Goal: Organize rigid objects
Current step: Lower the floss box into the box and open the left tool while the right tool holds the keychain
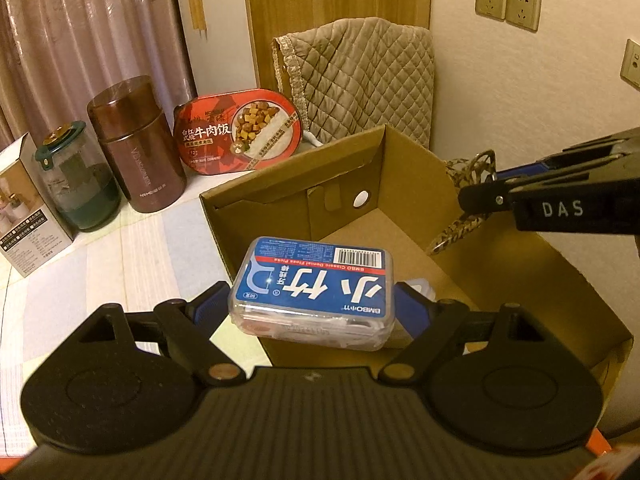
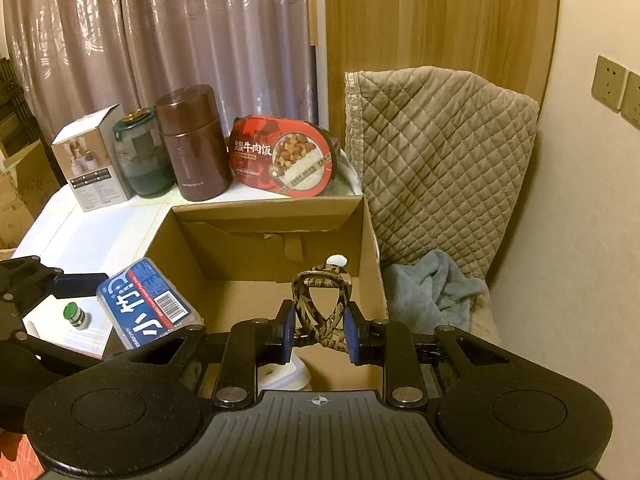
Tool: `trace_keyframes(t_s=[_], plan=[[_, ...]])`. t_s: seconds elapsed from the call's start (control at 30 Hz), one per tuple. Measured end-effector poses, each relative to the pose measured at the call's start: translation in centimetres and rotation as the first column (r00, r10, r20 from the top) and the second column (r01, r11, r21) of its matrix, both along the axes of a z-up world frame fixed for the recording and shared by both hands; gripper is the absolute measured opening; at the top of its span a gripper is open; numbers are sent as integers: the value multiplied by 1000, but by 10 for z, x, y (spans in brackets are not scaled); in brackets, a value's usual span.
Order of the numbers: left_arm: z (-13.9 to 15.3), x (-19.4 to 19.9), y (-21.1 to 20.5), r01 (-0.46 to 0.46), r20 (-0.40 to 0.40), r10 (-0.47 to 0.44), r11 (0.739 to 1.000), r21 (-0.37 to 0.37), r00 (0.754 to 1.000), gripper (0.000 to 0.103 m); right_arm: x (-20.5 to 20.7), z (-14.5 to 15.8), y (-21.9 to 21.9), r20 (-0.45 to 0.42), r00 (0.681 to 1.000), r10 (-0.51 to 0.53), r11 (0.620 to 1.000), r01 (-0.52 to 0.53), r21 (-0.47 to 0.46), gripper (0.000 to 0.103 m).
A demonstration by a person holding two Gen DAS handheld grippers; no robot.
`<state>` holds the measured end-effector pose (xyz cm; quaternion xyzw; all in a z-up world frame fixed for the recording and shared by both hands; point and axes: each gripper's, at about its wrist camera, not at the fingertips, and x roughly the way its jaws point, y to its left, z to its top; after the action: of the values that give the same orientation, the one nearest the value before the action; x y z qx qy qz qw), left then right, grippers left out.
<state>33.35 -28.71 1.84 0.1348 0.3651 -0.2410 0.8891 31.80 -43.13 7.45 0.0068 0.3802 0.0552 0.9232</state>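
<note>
Left claw (image 1: 312, 300) pinched blue floss-pick box (image 1: 314, 280) over cardboard box (image 1: 288, 196) near-left rim; right claw (image 2: 318, 326) pinched patterned hair clip (image 2: 320, 304) above box interior.

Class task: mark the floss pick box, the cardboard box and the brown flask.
floss pick box (image 1: 314, 280), left wrist view, blue label.
cardboard box (image 2: 372, 240), right wrist view, right wall.
brown flask (image 1: 138, 152), left wrist view, body.

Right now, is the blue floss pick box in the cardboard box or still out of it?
Out: the floss pick box is clamped in the left gripper, held above the cardboard box near its rim.
</note>
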Motion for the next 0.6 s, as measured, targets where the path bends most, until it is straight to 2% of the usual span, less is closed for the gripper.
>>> trace_keyframes(t_s=[0.37,0.6], plan=[[-2,7,-6,16,12,-16,1000,9,1000,85,6,-2,-1,4,1000,-4,1000,4,6,22],[2,5,-2,2,63,-3,1000,14,998,85,7,-3,-2,2,1000,-6,1000,6,14,22]])
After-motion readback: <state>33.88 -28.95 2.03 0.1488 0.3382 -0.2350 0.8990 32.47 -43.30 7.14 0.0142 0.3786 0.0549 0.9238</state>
